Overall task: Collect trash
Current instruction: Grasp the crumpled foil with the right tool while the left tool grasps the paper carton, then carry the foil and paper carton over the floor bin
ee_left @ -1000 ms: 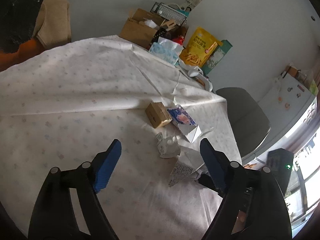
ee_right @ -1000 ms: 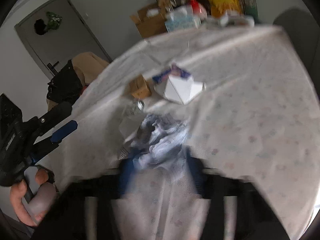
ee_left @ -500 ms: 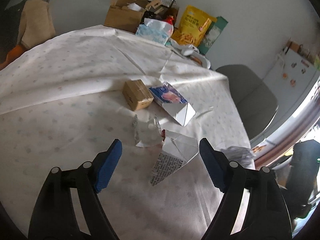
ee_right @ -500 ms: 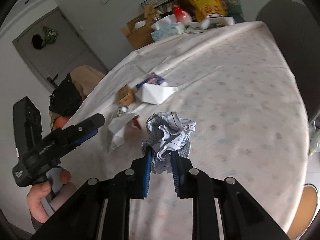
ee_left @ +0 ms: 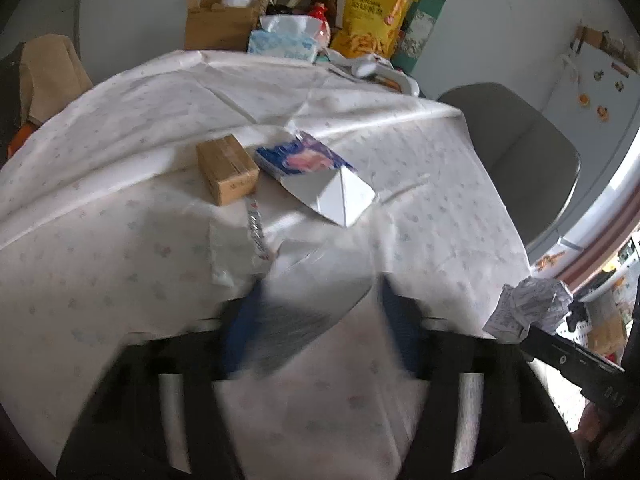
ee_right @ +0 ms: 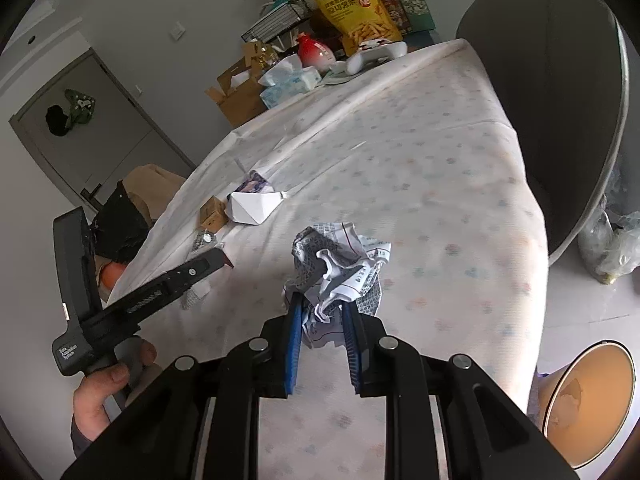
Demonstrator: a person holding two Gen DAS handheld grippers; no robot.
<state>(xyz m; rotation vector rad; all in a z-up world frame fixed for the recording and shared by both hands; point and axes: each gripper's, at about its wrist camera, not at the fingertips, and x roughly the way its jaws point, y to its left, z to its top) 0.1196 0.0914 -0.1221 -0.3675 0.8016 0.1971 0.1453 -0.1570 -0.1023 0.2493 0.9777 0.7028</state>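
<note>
White folded carton (ee_left: 316,280) lies between the closing jaws of the left gripper (ee_left: 320,320), long axis pointing far-right; whether they grip it I cannot tell. Right gripper (ee_right: 322,336) clenches crumpled paper (ee_right: 340,268).

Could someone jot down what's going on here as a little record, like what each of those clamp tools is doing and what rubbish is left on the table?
Setting: table under a dotted white cloth
Right gripper: shut on a crumpled paper ball, held above the cloth
Left gripper: jaws just been closing around a folded white carton; blurred, grip unclear
Still lying there: small brown box, blue and white carton, clear wrapper
</note>
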